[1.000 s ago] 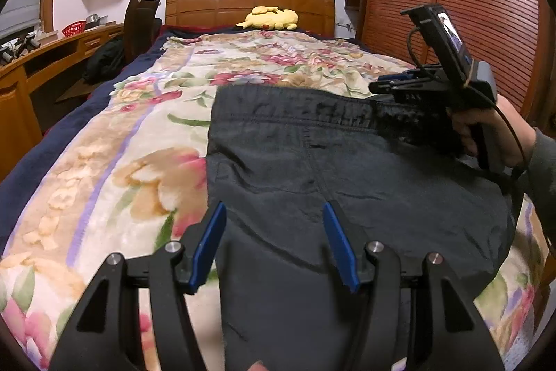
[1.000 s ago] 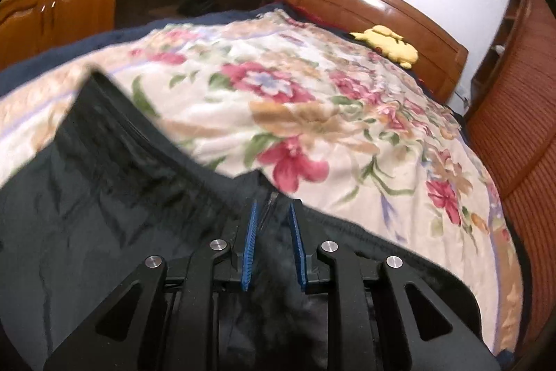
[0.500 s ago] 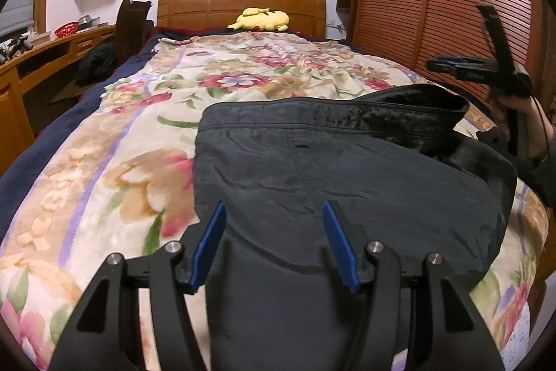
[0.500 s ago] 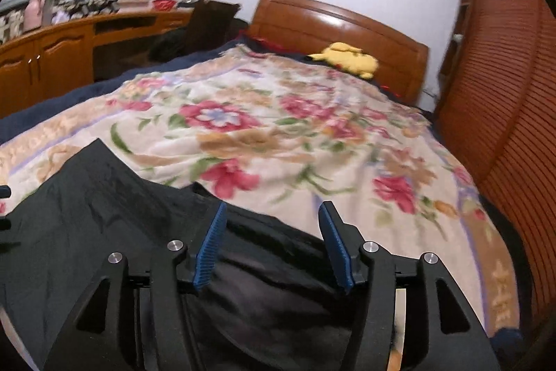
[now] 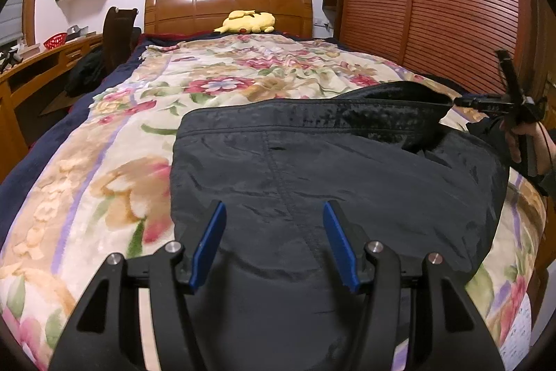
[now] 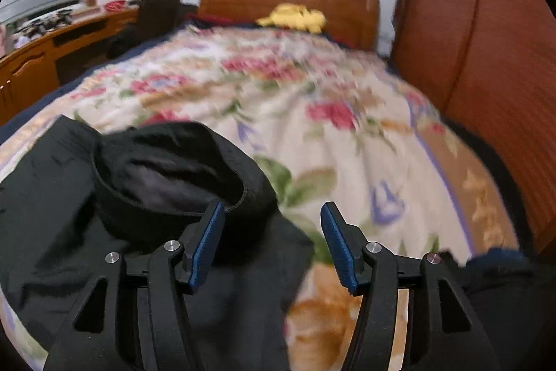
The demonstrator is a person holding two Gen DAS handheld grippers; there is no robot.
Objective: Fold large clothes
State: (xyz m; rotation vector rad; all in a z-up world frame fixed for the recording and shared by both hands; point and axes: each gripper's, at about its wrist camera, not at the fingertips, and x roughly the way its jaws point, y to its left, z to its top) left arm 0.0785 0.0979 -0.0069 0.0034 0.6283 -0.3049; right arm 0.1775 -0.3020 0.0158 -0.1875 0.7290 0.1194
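The dark trousers lie spread on the bed, waistband on the far side, its right end bulging open. No fold is visible yet, so the task appears to be at an early stage. The left claw hangs released above the near cloth, grasping nothing. The right claw is opening, with nothing between its pads, beside the waistband's right end.

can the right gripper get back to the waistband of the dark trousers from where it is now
Probably yes: the right gripper, jaws opening with nothing between them, sits just off the waistband of the trousers, nothing in between.
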